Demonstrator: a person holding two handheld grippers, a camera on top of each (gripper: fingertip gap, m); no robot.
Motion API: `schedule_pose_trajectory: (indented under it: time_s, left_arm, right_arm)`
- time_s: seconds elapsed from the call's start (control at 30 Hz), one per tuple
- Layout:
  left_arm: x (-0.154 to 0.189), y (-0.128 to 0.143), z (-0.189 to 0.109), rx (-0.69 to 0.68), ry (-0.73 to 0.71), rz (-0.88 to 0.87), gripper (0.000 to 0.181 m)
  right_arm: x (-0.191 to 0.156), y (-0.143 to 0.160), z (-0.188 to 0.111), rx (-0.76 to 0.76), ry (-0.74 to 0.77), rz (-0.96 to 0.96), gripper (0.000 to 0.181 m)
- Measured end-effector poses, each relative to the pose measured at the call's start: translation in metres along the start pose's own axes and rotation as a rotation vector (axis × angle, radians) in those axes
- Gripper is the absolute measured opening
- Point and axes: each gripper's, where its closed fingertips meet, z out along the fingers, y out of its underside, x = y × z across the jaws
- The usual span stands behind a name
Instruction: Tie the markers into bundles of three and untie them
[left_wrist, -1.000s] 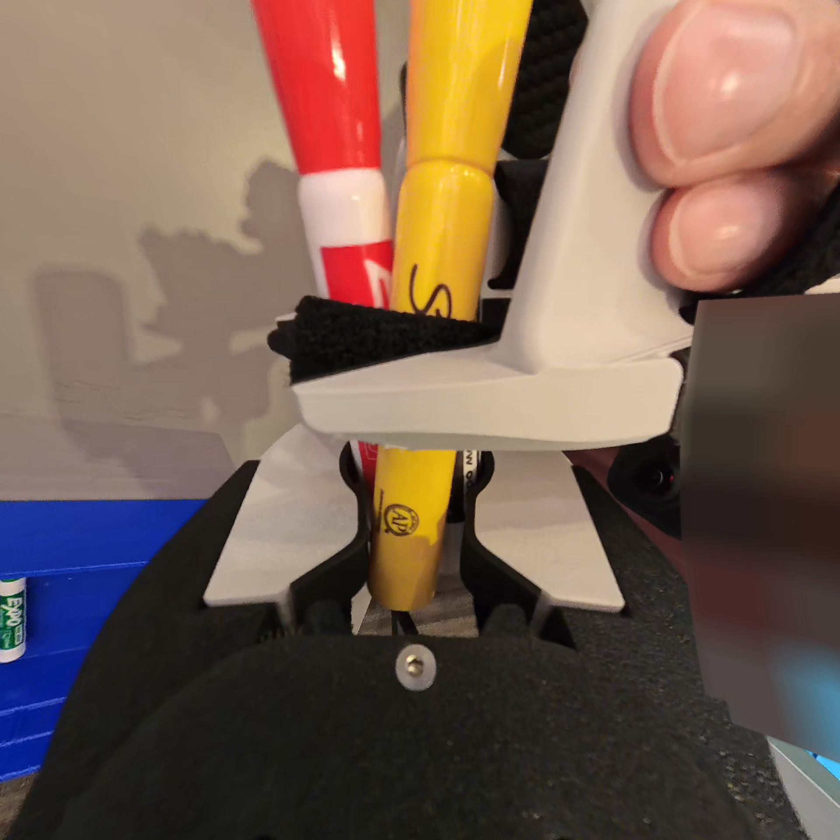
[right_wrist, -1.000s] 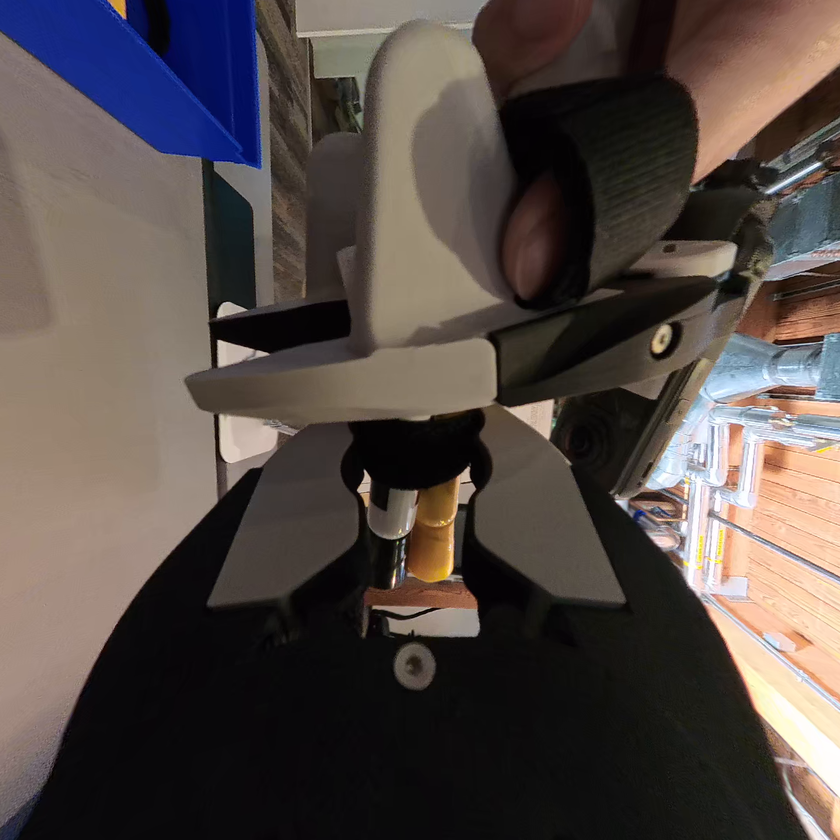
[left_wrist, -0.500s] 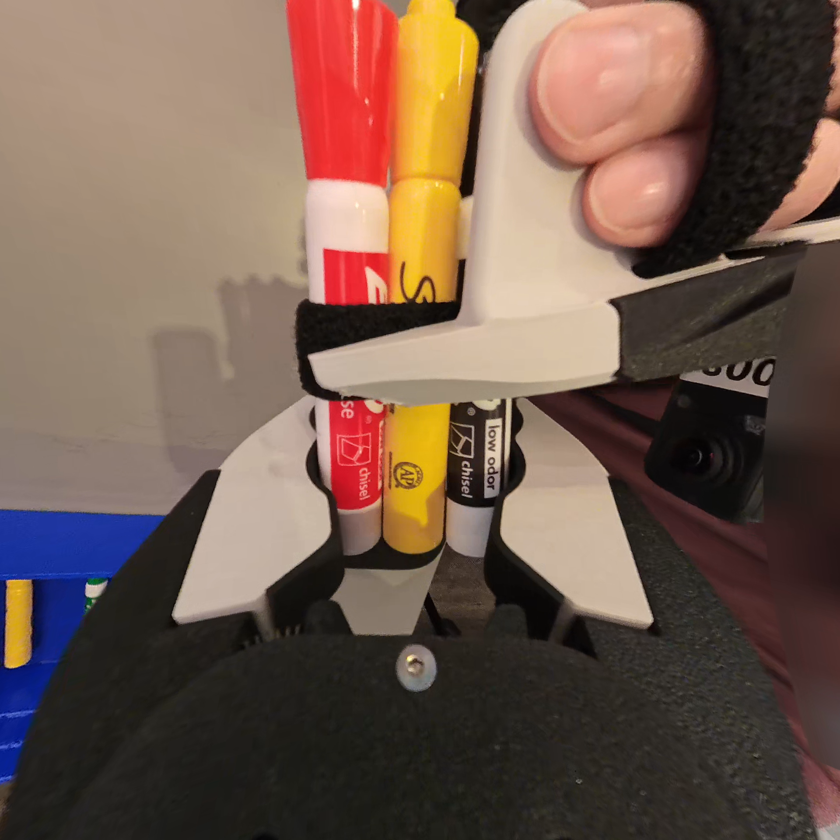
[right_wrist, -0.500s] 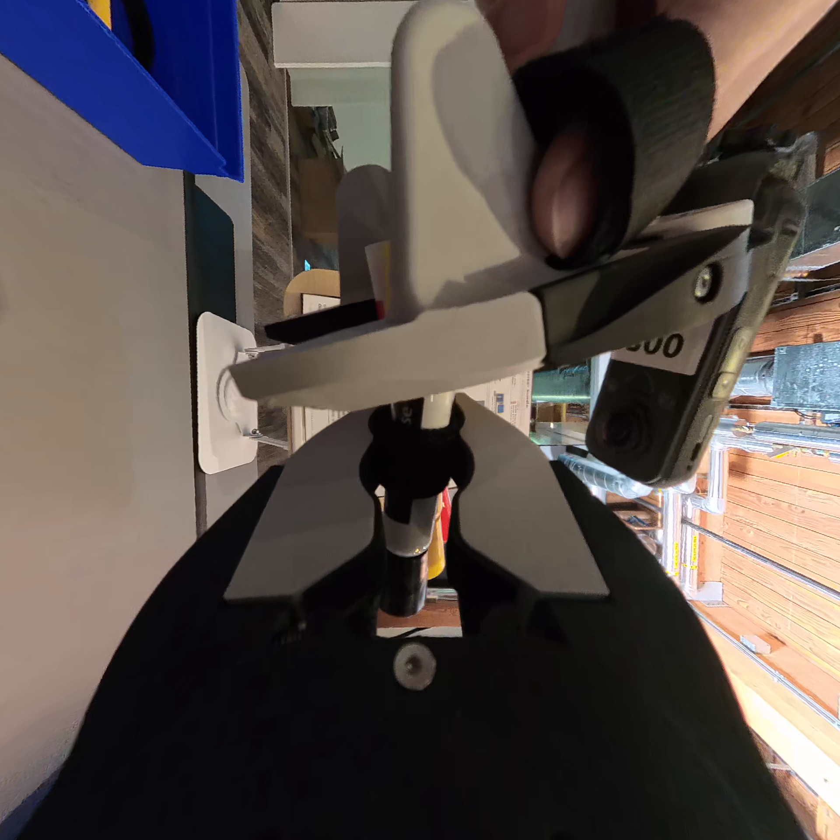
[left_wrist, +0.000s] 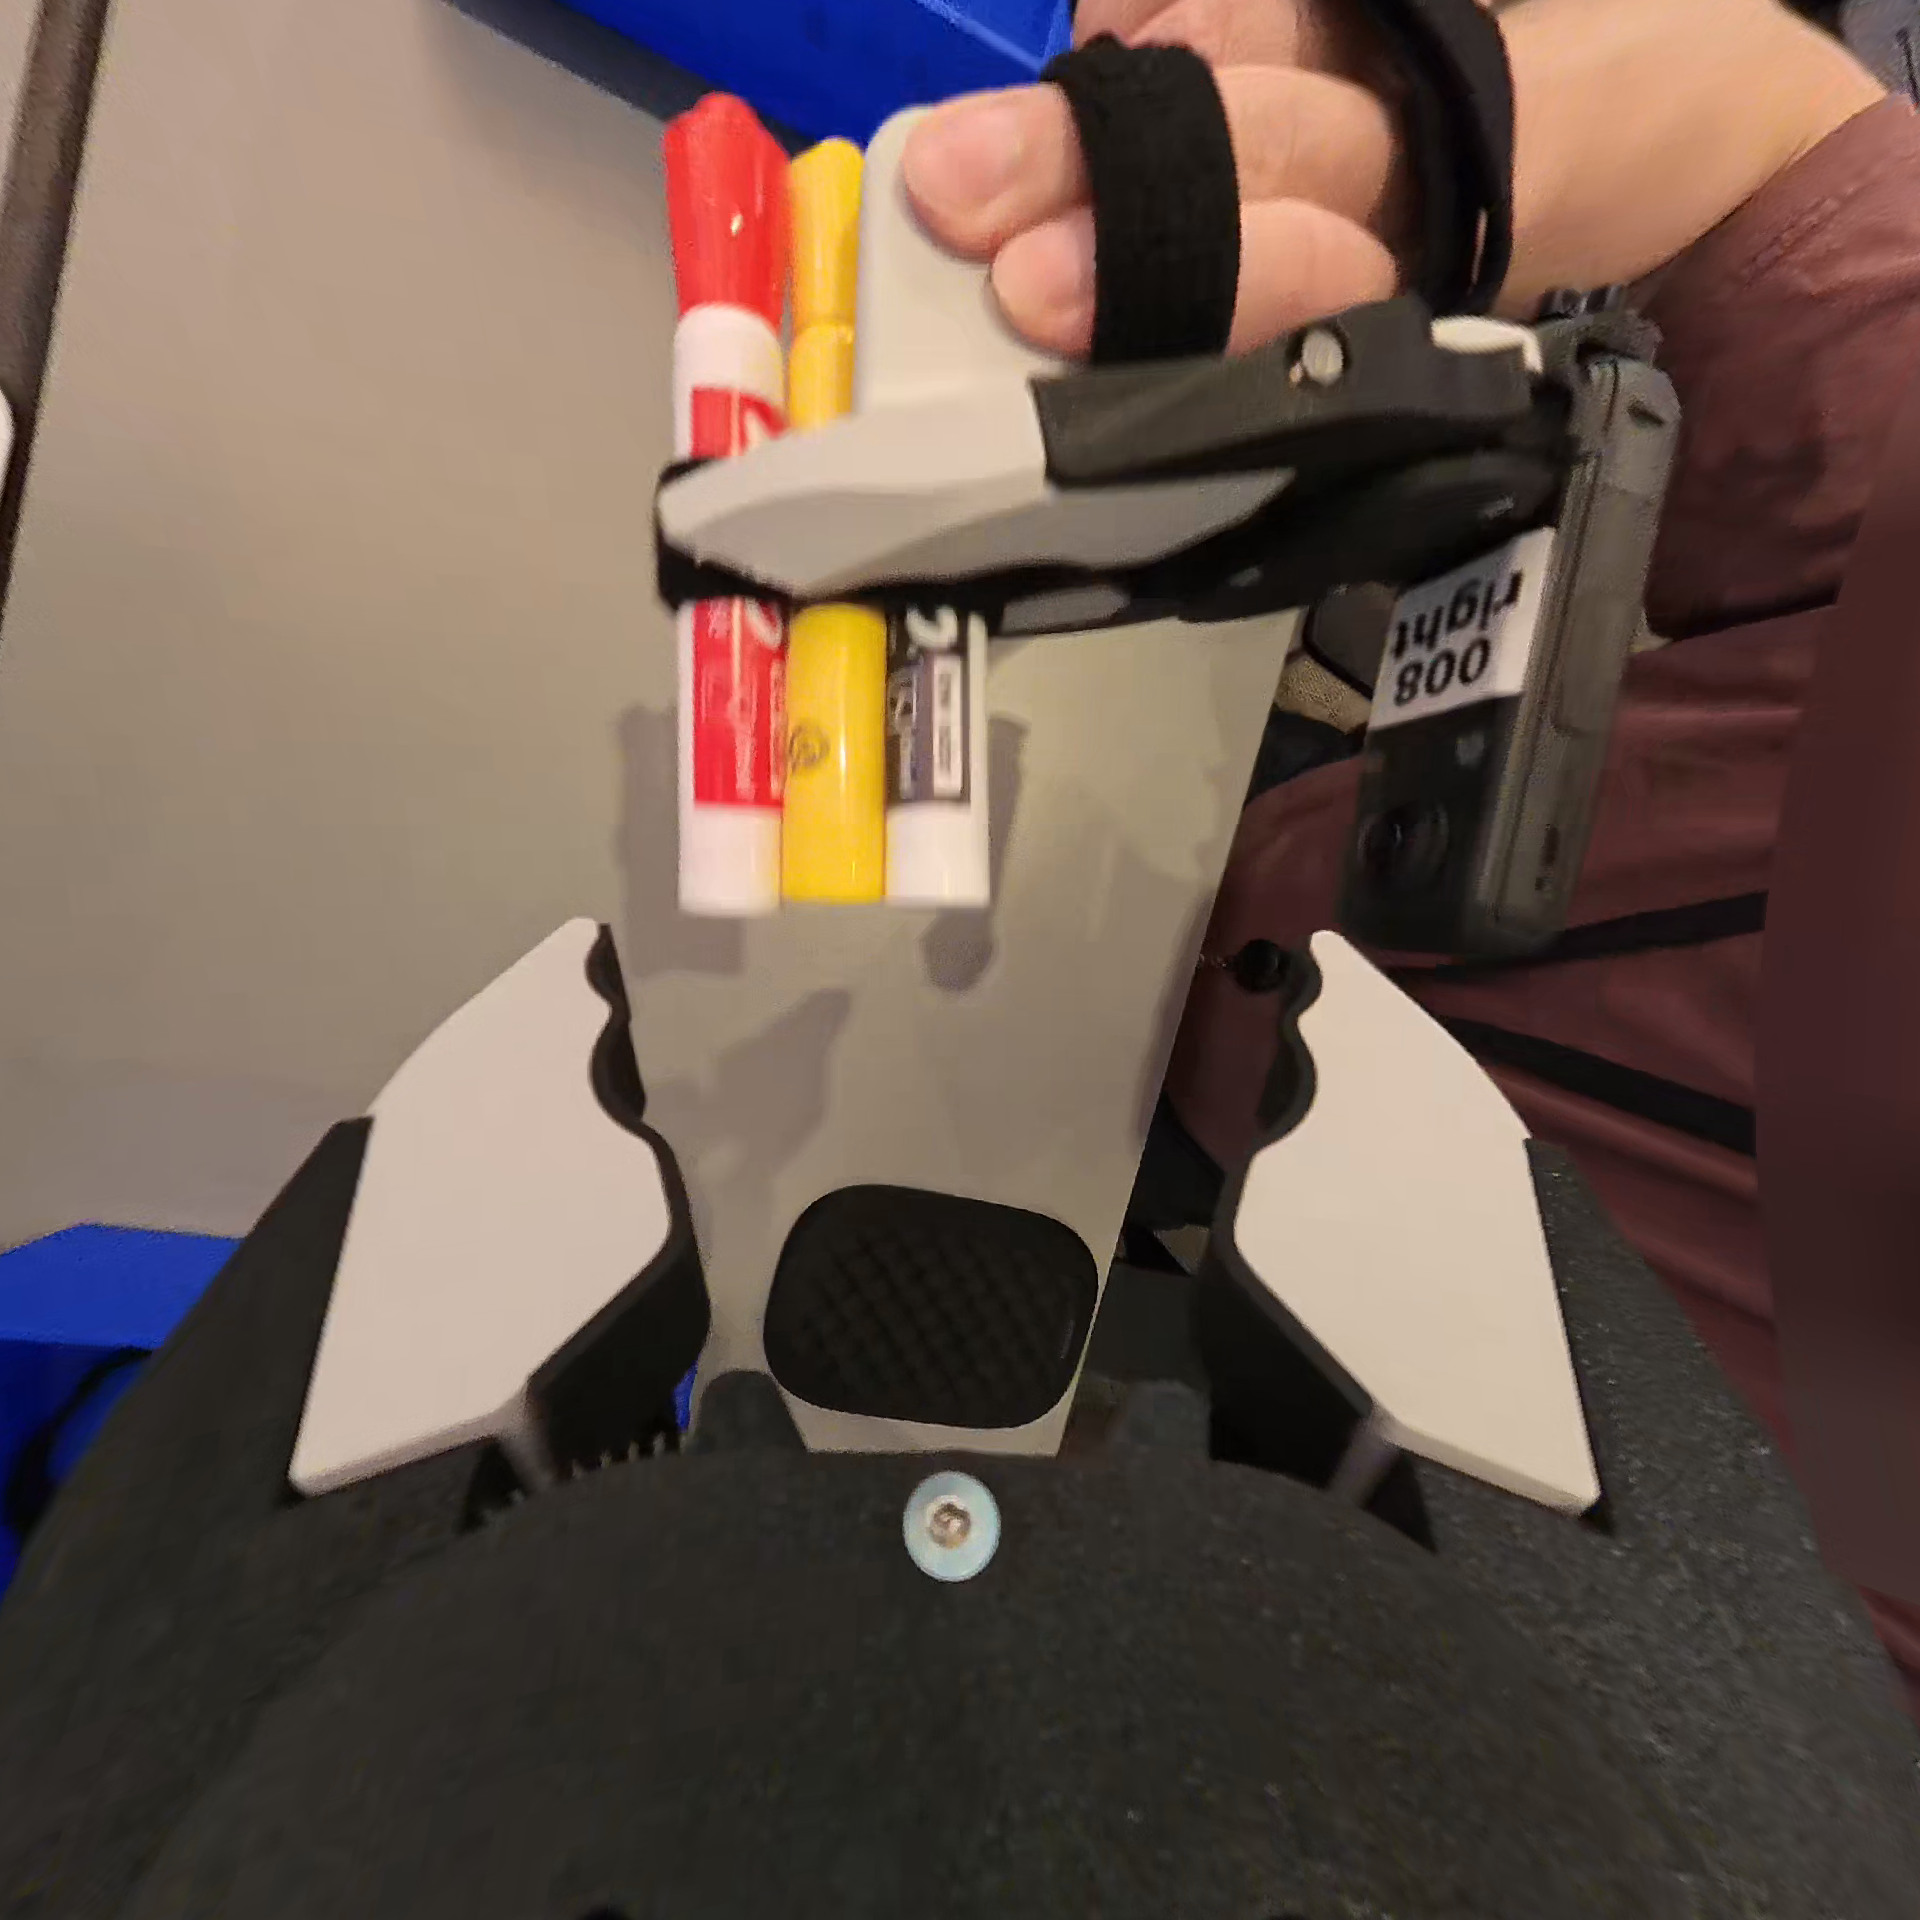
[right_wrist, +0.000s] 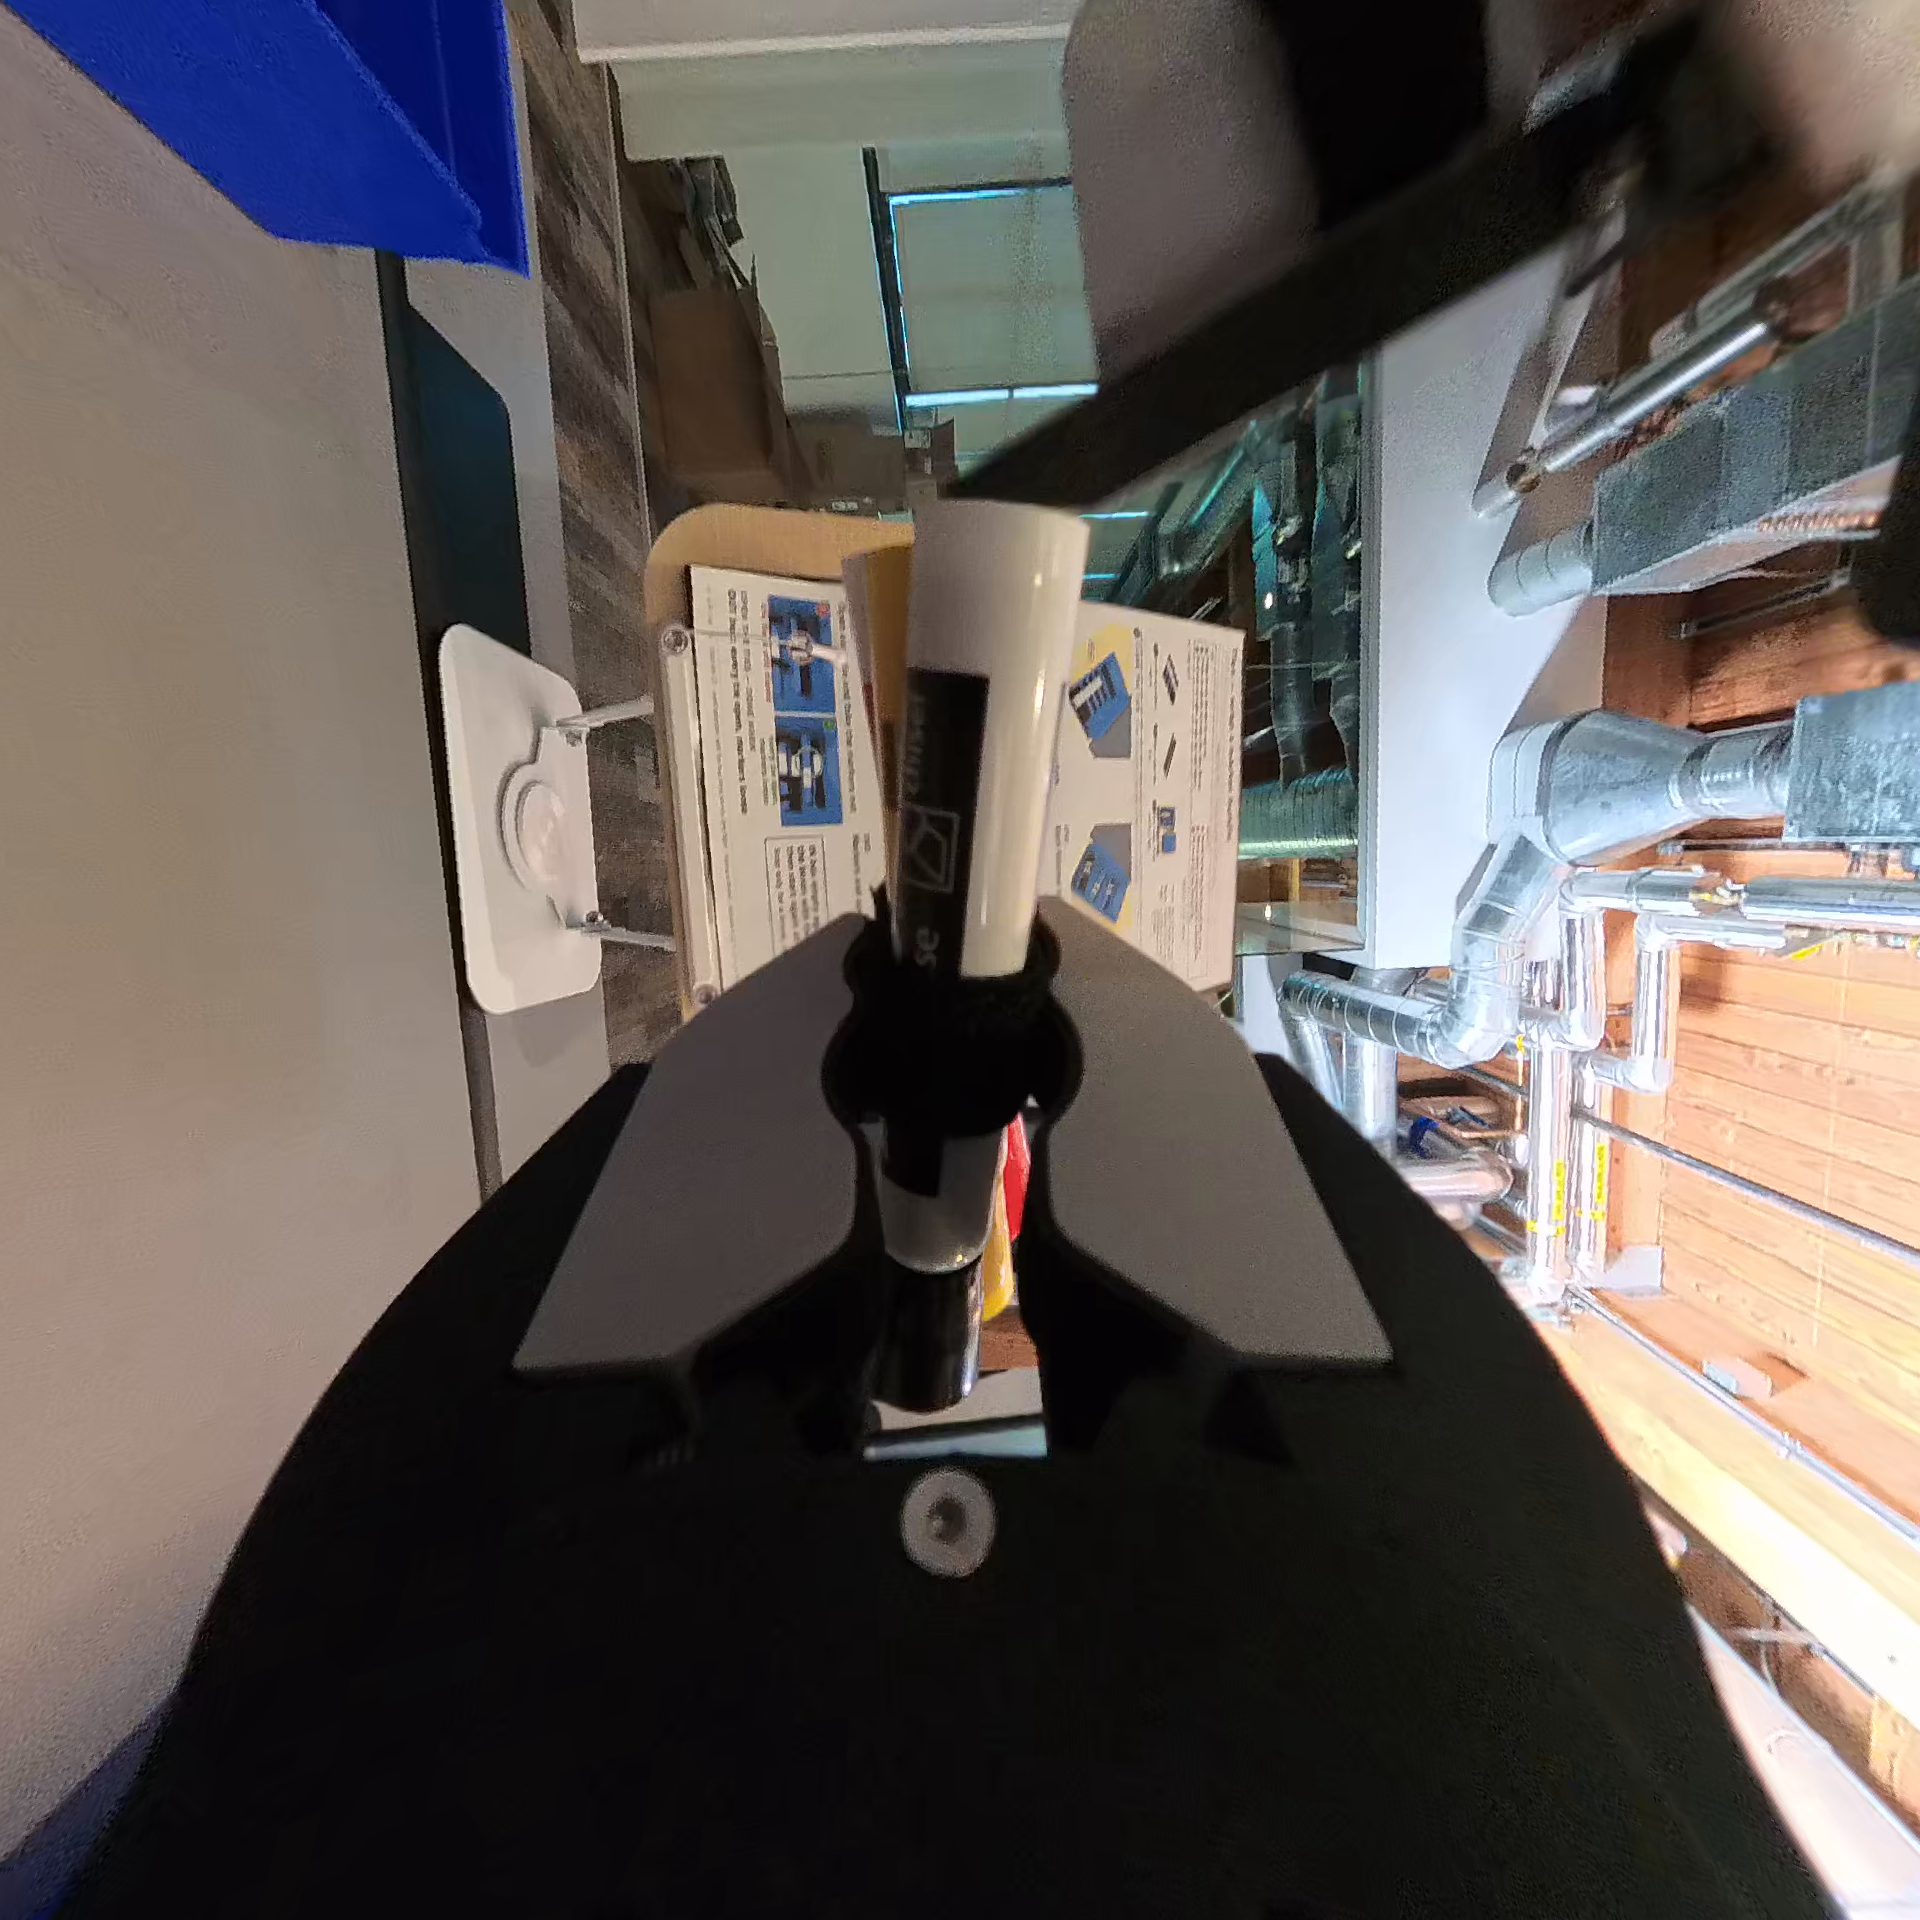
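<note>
- My left gripper (left_wrist: 951, 1049): jaws spread wide, nothing between them; it sits just below the bundle, apart from it, pointing along the grey tabletop (left_wrist: 312, 623).
- My right gripper (right_wrist: 951, 1023): jaws closed narrow around the marker bundle at its black strap (right_wrist: 951, 1013). In the left wrist view the same gripper (left_wrist: 727, 540) reaches in from the right, lying crosswise to the markers.
- My right hand (left_wrist: 1143, 197): curled round the gripper's white handle, a black strap over the fingers and another at the wrist.
- Markers, count three, side by side and touching: one red marker (left_wrist: 727, 727), one yellow marker (left_wrist: 831, 769), one black marker (left_wrist: 935, 769). Held in the air above the tabletop, butt ends toward my left gripper.
- Straps round the bundle: one, black.
- Blue bins: one at the top edge (left_wrist: 831, 52), blue edges also at lower left; cut off by the frame.
- Hidden or unclear: the black marker's cap end sits behind the right gripper; in the right wrist view the red and yellow markers show only as slivers behind the black one. My left gripper's body is a dark blur at the top there. Marker labels are smeared by motion.
</note>
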Motion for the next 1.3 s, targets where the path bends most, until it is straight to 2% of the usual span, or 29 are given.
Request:
schedule_pose_trajectory:
  time_s: [0.03,0.17,0.37,0.43,0.5,0.67,0.73,0.83,0.93,1.03,1.13,1.3]
  left_arm:
    - [-0.002,0.002,-0.005,0.017,-0.013,-0.01,0.118]
    - [-0.006,0.018,-0.016,0.09,-0.03,-0.051,0.114]
    - [-0.009,0.056,-0.011,0.12,-0.045,-0.093,0.113]
    - [-0.007,0.063,-0.008,0.122,-0.049,-0.096,0.113]
    - [-0.002,0.067,-0.005,0.124,-0.036,-0.103,0.113]
    - [0.011,0.063,-0.002,0.127,-0.035,-0.094,0.113]
    - [0.017,0.06,-0.002,0.12,-0.044,-0.082,0.113]
    - [0.026,0.058,-0.002,0.107,-0.05,-0.065,0.113]
    - [0.031,0.057,-0.001,0.091,-0.062,-0.06,0.113]
    - [0.035,0.059,0.003,0.062,-0.066,-0.052,0.113]
    - [0.041,0.06,0.01,0.033,-0.057,-0.031,0.113]
    - [0.046,0.058,0.019,0.013,-0.041,-0.01,0.113]
  right_arm:
    - [-0.002,0.006,-0.002,-0.008,0.001,0.008,0.026]
    - [-0.005,0.05,-0.022,-0.053,0.013,0.039,0.026]
    - [0.011,0.199,-0.078,-0.214,-0.014,0.045,0.027]
    - [-0.003,0.239,-0.092,-0.225,-0.078,0.069,0.026]
    - [-0.032,0.266,-0.099,-0.218,-0.15,0.104,0.026]
    - [-0.135,0.313,-0.102,-0.239,-0.371,0.183,0.026]
    - [-0.166,0.328,-0.1,-0.252,-0.412,0.208,0.027]
    - [-0.174,0.349,-0.095,-0.3,-0.381,0.303,0.027]
    - [-0.165,0.362,-0.094,-0.298,-0.323,0.392,0.027]
    - [-0.185,0.371,-0.099,-0.328,-0.413,0.32,0.026]
    - [-0.218,0.375,-0.102,-0.351,-0.536,0.144,0.026]
    - [-0.243,0.375,-0.099,-0.343,-0.596,0.035,0.026]
